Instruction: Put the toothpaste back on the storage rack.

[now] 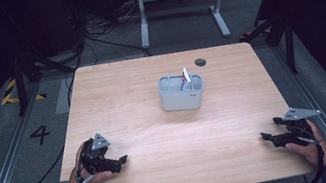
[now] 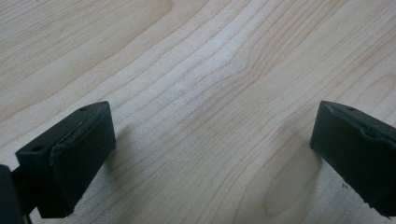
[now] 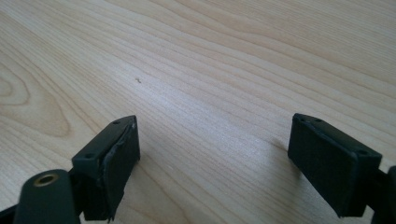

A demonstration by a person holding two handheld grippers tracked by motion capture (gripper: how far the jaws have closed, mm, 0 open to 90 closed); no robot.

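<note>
A grey divided holder (image 1: pixel 181 92) stands near the middle of the wooden table (image 1: pixel 169 136), with a small white and red item (image 1: pixel 186 75) sticking up from its right side. My left gripper (image 1: pixel 123 159) rests low over the table's front left, held in a hand, jaws pointing right. In the left gripper view its jaws (image 2: pixel 212 154) stand wide apart over bare wood. My right gripper (image 1: pixel 264 137) lies at the front right edge, pointing left. Bare wood also lies between its open jaws (image 3: pixel 212 158).
A dark round hole (image 1: pixel 200 62) marks the table's far right part. Beyond the far edge stands a white metal frame (image 1: pixel 181 2) on the grey floor, with cables (image 1: pixel 90 33) on the left. Rails (image 1: pixel 3 175) run along both sides of the table.
</note>
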